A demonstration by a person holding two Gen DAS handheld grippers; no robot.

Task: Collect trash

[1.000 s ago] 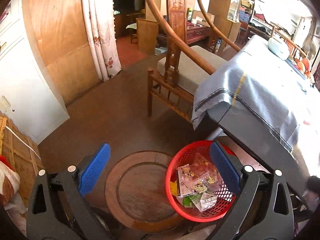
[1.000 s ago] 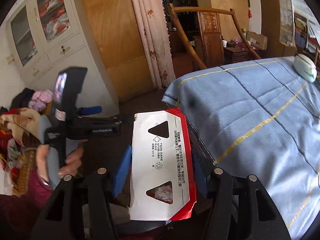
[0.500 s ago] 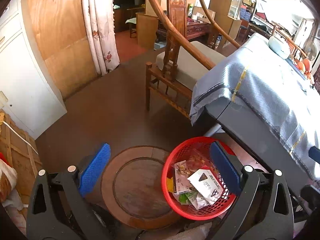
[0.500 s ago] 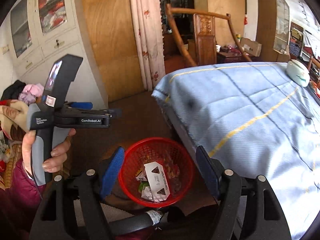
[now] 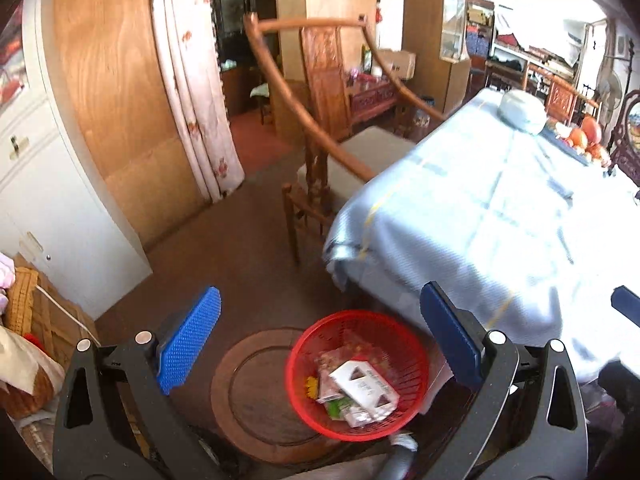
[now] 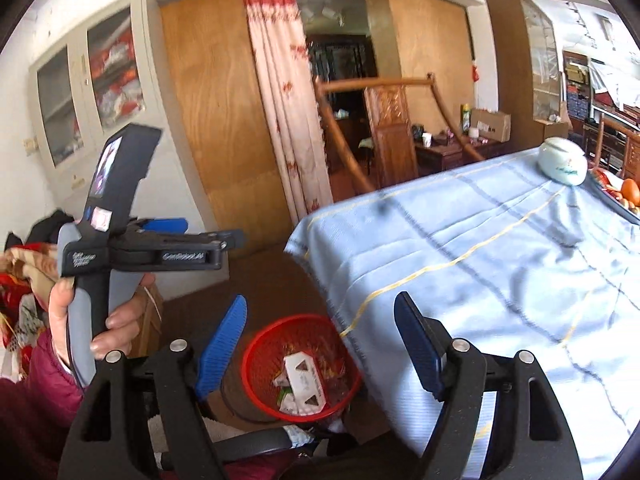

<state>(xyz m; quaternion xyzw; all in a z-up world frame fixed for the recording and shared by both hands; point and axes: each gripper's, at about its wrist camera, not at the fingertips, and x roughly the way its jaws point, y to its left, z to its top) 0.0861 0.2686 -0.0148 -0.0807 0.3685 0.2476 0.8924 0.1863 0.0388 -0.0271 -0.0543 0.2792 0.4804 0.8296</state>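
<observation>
A red mesh basket (image 5: 404, 336) (image 6: 260, 344) stands on the floor by the table's corner, with wrappers in it. On top of them lies a white carton with triangle cut-outs (image 5: 366, 386) (image 6: 304, 380). My left gripper (image 5: 320, 340) hangs open well above the basket, nothing between its blue pads. My right gripper (image 6: 320, 344) is also above the basket; its jaws are opening, and nothing is between them. The right wrist view shows a hand (image 6: 116, 316) holding the left gripper's handle at the left.
A table under a blue striped cloth (image 5: 500, 208) (image 6: 500, 260) fills the right side, with a white lidded pot (image 6: 562, 160) and fruit at its far end. A wooden armchair (image 5: 340, 152) stands behind the basket, a round wooden stool (image 5: 248, 392) beside it. White cabinets line the left.
The right gripper let go of the white carton, which now lies in the red basket. Both grippers rose and drew back; the basket looks smaller and lower in both views.
</observation>
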